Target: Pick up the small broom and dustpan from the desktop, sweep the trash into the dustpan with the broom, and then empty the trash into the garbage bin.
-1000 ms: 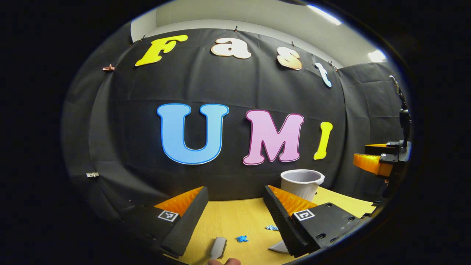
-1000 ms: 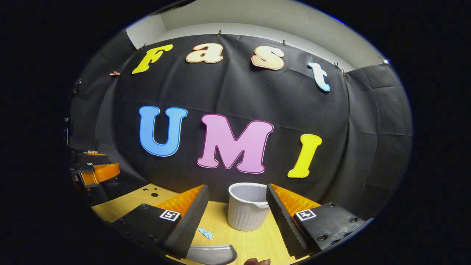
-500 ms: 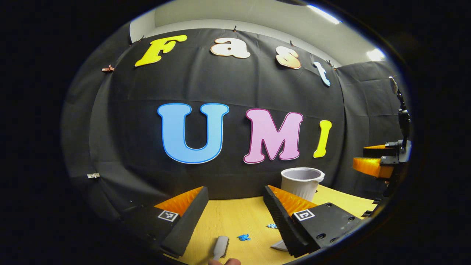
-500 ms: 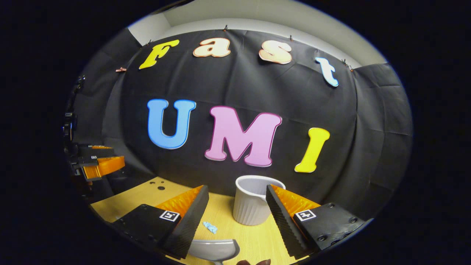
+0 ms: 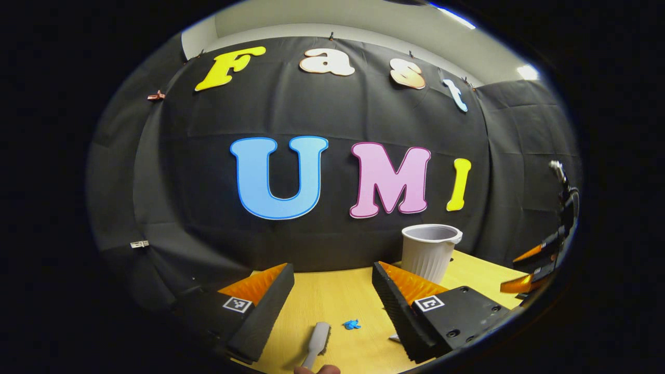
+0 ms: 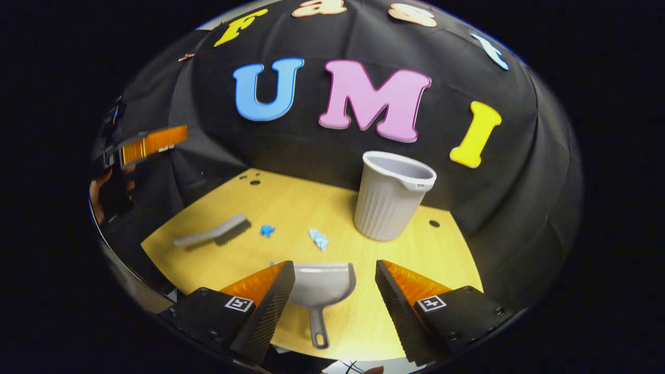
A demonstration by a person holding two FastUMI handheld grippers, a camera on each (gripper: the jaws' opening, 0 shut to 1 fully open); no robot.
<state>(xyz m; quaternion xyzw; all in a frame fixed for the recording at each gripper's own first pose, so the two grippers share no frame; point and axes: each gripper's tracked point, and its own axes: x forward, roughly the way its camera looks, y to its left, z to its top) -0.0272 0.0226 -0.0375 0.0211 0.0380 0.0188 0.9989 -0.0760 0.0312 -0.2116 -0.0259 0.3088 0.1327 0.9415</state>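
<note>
Grey dustpan (image 6: pixel 322 283) lies partly hidden behind the right gripper (image 6: pixel 335 291), fingers apart. Left gripper (image 5: pixel 332 298), also spread, hovers over the broom (image 5: pixel 317 345), its handle cut off.

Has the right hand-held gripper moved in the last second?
Yes. The right hand-held gripper has risen and tipped down: the bin sits higher in its view, and the dustpan shows whole.

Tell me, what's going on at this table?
A person holds a gripper in each hand over the table, about to sweep up. Both the left gripper and right gripper are open and hold nothing. The broom, dustpan and blue scraps lie untouched by the bin.
</note>
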